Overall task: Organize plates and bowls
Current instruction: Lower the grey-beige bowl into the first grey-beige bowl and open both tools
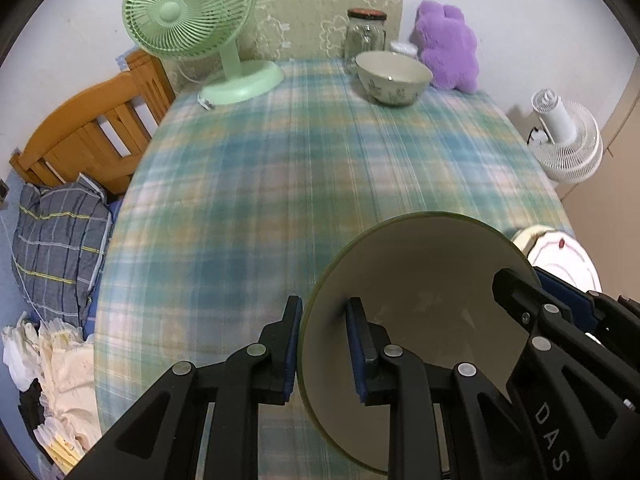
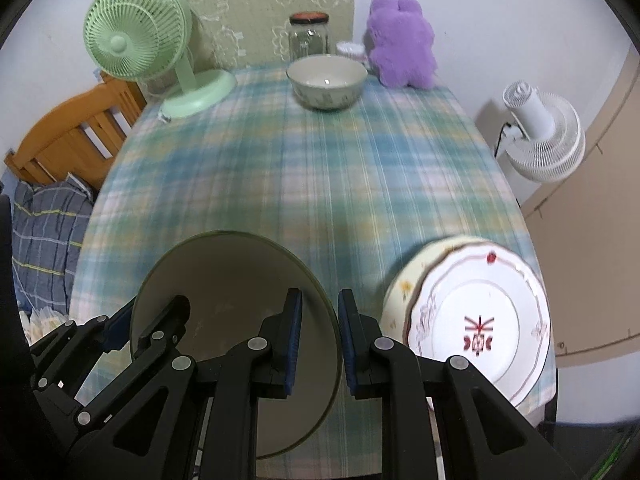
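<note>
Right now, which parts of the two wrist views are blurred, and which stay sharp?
Left wrist view: the plaid tablecloth smears mid-table; the held bowl and fingers stay sharp. Right wrist view: same smear, and the plates blur at their far rims.

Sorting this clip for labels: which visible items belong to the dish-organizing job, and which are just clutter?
Job items: held green-rimmed bowl, gripped by left gripper and right gripper; patterned bowl at the far end; stacked plates.

Clutter: green desk fan, glass jar, purple plush toy, white fan, wooden chair.
</note>
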`<state>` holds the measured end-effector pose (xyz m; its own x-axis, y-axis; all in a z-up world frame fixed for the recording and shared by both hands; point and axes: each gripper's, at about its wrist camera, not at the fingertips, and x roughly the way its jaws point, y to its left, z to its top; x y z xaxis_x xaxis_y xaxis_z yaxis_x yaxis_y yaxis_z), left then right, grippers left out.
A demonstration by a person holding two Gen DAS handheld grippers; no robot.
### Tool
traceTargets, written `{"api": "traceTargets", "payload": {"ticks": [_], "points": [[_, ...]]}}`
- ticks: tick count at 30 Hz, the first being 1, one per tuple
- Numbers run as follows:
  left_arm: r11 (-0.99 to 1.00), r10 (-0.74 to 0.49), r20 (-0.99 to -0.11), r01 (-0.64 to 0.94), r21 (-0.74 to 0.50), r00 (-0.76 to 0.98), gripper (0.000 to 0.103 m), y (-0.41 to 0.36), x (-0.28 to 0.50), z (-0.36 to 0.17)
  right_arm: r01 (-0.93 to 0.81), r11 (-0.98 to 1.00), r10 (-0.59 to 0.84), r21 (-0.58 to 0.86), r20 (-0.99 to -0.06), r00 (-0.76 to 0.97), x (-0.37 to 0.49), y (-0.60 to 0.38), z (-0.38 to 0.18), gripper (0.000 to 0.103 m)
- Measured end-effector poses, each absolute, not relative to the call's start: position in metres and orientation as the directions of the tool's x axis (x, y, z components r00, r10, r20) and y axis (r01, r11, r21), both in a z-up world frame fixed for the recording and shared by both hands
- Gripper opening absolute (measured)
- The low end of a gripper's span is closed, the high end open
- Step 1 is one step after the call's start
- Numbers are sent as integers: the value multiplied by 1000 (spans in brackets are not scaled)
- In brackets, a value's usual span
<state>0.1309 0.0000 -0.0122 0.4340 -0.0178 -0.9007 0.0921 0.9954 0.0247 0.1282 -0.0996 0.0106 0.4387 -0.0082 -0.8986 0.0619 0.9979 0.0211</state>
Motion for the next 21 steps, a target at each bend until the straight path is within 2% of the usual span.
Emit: {"api": "traceTargets", "payload": {"ticks": [21], "points": [[994, 1, -924, 97, 41, 382, 20, 0, 135, -45, 92, 995, 7, 44, -927, 374, 130, -103, -30, 22]]}}
